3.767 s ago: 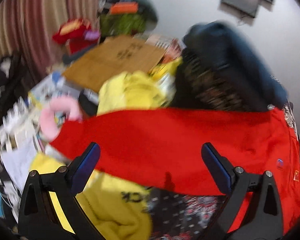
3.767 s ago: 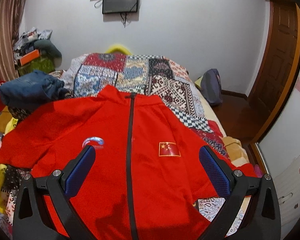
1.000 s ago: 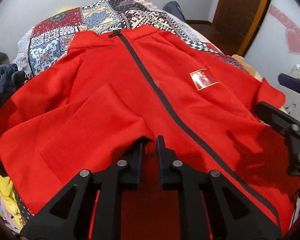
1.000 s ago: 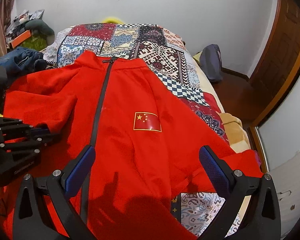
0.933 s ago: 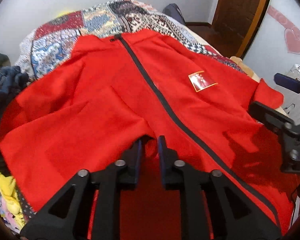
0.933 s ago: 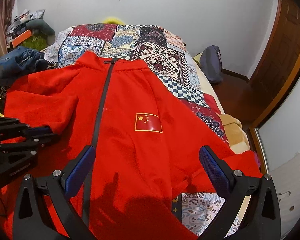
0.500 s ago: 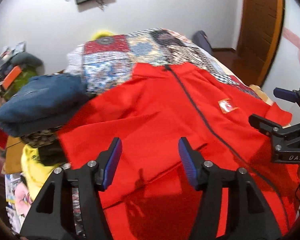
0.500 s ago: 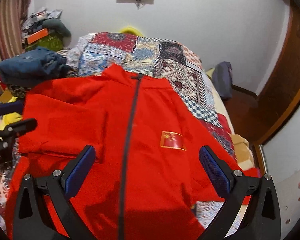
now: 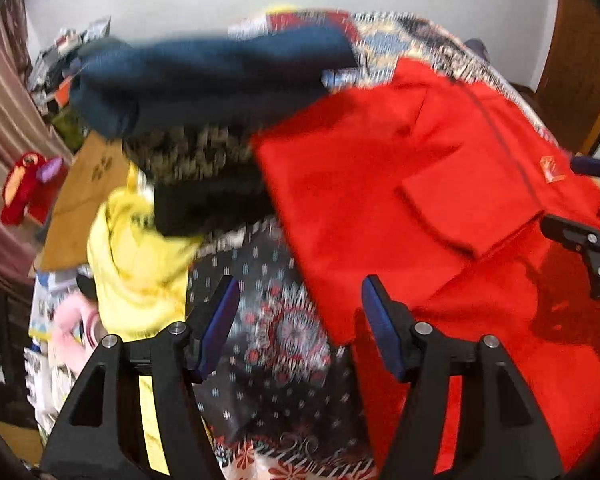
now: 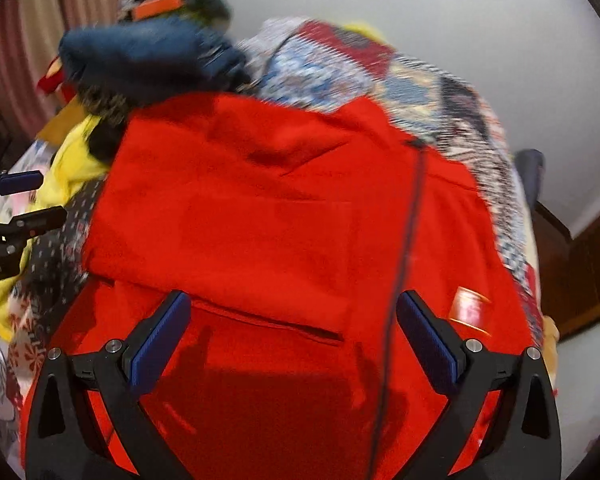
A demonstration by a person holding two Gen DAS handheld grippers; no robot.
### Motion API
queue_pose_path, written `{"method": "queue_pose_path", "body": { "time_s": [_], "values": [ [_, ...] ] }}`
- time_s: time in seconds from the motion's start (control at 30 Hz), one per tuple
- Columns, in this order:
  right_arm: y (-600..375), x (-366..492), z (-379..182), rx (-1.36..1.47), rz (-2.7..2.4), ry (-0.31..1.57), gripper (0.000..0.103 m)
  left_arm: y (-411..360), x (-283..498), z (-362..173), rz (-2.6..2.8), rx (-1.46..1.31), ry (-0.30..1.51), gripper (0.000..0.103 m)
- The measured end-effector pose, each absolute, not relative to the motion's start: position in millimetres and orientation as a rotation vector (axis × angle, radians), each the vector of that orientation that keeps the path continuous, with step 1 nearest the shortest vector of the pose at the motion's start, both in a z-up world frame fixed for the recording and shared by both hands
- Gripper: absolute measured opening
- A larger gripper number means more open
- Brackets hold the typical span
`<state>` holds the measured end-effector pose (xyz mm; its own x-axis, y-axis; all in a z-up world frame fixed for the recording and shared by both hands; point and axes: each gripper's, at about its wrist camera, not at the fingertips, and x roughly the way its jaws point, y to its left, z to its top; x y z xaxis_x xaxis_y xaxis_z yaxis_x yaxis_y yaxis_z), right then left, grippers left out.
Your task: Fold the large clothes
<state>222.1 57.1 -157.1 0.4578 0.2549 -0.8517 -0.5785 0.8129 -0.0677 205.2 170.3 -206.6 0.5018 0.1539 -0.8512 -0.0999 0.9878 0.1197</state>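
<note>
One sleeve of the red jacket [image 10: 284, 216] lies folded in. My left gripper [image 9: 300, 320] and right gripper [image 10: 292, 340] are spread wide, holding nothing. The other side is not folded yet.

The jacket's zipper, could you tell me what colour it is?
Dark, nearly black, on the red jacket; right wrist view.

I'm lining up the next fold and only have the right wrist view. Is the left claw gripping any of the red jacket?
Observer: No. The left claw is open, and only the dark patterned bedspread shows between its fingers. The red jacket has its edge by the claw's right finger.
Operator: Anything lying on its other side?
Observer: A yellow garment, and past it a pink item that your view misses.
</note>
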Motion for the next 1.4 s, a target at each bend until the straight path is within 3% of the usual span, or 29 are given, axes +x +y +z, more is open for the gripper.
{"method": "queue_pose_path", "body": {
  "time_s": [0.07, 0.13, 0.37, 0.43, 0.5, 0.93, 1.4],
  "values": [
    [72.7, 221.1, -170.6, -0.422, 0.568, 0.989, 0.100, 172.2, 201.6, -218.6, 0.145, 0.043, 1.060, 0.063],
    [83.9, 219.6, -181.2, -0.468, 0.598, 1.012, 0.088, 174.0, 196.9, -232.5, 0.131, 0.024, 1.089, 0.063],
    [100.6, 223.7, -200.6, -0.528, 0.681, 1.079, 0.062, 172.6, 192.5, -266.6, 0.101, -0.044, 1.154, 0.063],
    [99.0, 225.6, -199.4, -0.507, 0.708, 1.081, 0.035, 173.3, 192.7, -273.4, 0.103, -0.065, 1.165, 0.063],
    [100.8, 226.7, -198.3, -0.497, 0.735, 1.079, 0.016, 174.2, 193.7, -277.6, 0.106, -0.092, 1.172, 0.063],
    [81.9, 239.4, -151.5, -0.352, 0.707, 0.937, 0.006, 168.4, 212.3, -272.7, 0.117, -0.112, 1.152, 0.063],
    [-27.0, 302.9, -39.0, -0.021, 0.427, 0.667, 0.005, 170.8, 226.5, -257.6, 0.189, -0.115, 1.122, 0.063]
  ]
}}
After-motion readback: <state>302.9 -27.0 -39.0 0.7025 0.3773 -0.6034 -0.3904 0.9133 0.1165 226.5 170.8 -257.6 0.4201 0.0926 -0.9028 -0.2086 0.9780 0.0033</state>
